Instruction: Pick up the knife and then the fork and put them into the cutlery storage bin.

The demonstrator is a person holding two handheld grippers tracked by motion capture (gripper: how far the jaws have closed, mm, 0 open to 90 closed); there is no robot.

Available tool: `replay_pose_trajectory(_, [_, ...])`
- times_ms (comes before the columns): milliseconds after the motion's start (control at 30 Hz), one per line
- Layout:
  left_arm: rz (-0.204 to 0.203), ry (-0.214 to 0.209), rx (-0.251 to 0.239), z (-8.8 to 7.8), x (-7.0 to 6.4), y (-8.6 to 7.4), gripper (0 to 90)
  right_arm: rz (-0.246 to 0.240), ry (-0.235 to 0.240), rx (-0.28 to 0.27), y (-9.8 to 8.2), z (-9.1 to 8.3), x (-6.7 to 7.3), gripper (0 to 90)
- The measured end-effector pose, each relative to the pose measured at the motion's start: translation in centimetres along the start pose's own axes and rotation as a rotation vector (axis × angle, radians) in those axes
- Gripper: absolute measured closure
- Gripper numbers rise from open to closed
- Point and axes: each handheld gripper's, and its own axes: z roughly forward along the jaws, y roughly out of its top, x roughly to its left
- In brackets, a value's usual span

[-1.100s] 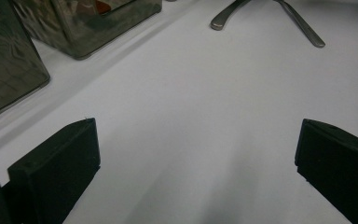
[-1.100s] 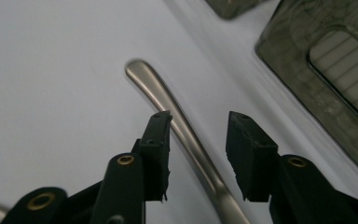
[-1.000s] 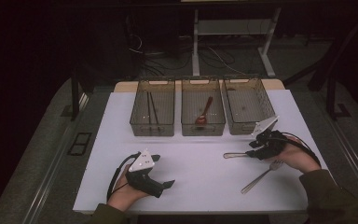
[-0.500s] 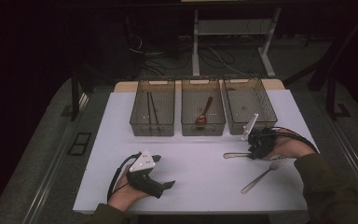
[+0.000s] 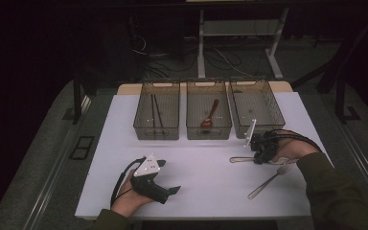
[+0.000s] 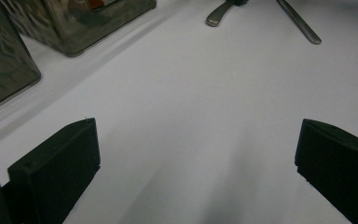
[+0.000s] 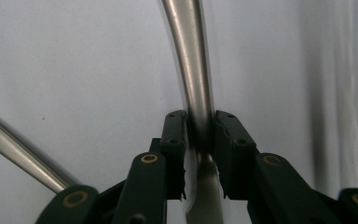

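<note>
The right gripper (image 5: 258,154) has its jaws clamped on the handle of a metal utensil (image 7: 193,74) that lies flat on the white table (image 5: 206,175) just in front of the right-hand bin (image 5: 258,105); its handle end points toward the table's middle, and its other end is hidden under the hand, so I cannot tell what kind of utensil it is. The grip sits across the narrow handle, likely because that is the easiest part to pinch on something lying so low. A fork (image 5: 270,178) lies just beside it, nearer the person, untouched. Three clear bins stand in a row at the far side: the left bin (image 5: 156,117) holds dark sticks, probably chopsticks (image 5: 157,111), and the middle bin (image 5: 208,116) a reddish spoon (image 5: 210,115), which suggests sorting by kind. The left gripper (image 5: 165,191) rests on the table near the front edge, jaws wide apart and empty, seemingly waiting. Compared with a second ago, the right gripper has moved left and down onto the handle, while the left gripper, the fork and the bins have stayed put.
</note>
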Motion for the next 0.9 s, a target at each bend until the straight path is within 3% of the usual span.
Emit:
replay_pose_trajectory(333, [-0.001,0.001,0.0,0.0,0.0,0.0,0.0,-0.041,0.004,-0.008,0.0,0.0,0.0,79.1])
replay_pose_trajectory(433, [-0.002,0.001,-0.001,0.0,0.0,0.0,0.0,-0.024,-0.01,-0.032,-0.2,-0.2,0.1,79.2])
replay_pose_trajectory(633, [-0.003,0.002,0.0,0.0,0.0,0.0,0.0,0.02,-0.062,-0.167,-0.5,-1.5,-0.1,79.2])
replay_pose_trajectory(900, [-0.002,0.007,0.001,-0.1,0.1,0.0,0.0,0.116,-0.066,-0.385,-1.5,-3.1,-0.1,79.1])
